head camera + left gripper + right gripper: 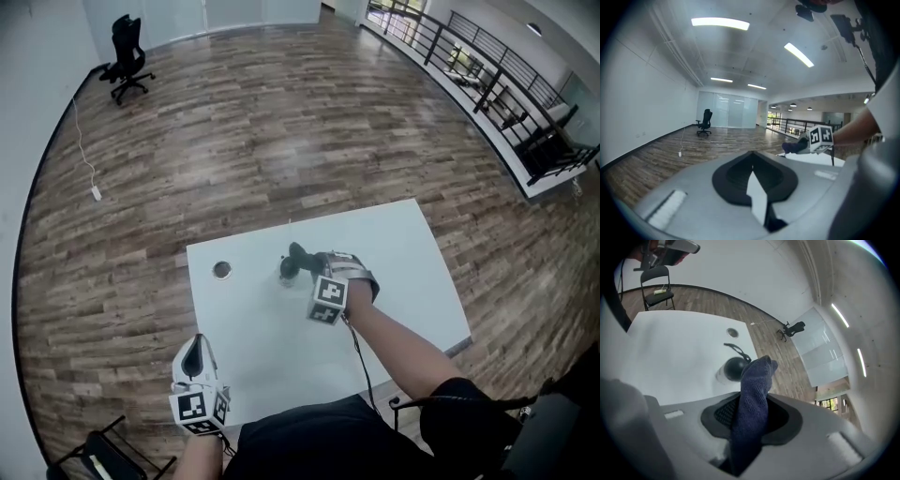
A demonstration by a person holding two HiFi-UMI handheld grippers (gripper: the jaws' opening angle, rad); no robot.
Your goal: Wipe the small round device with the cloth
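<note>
Small round device [735, 368] sits mid-worktop [403, 281]. Right tool [302, 261] clamped on cloth [752, 399], cloth end just over device, contact unclear. Left tool [192, 354] closed, empty, at near edge. Wiping judged unfinished.

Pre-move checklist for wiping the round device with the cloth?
1. Cloth clamped in right gripper: ok.
2. Small round device in sight, just ahead of the cloth tip: ok.
3. Cloth touching the device: cannot tell.
4. Device steadied by anything: not ok, it sits unheld on the table.
5. Left gripper shut, empty, well away from the device: ok.
</note>
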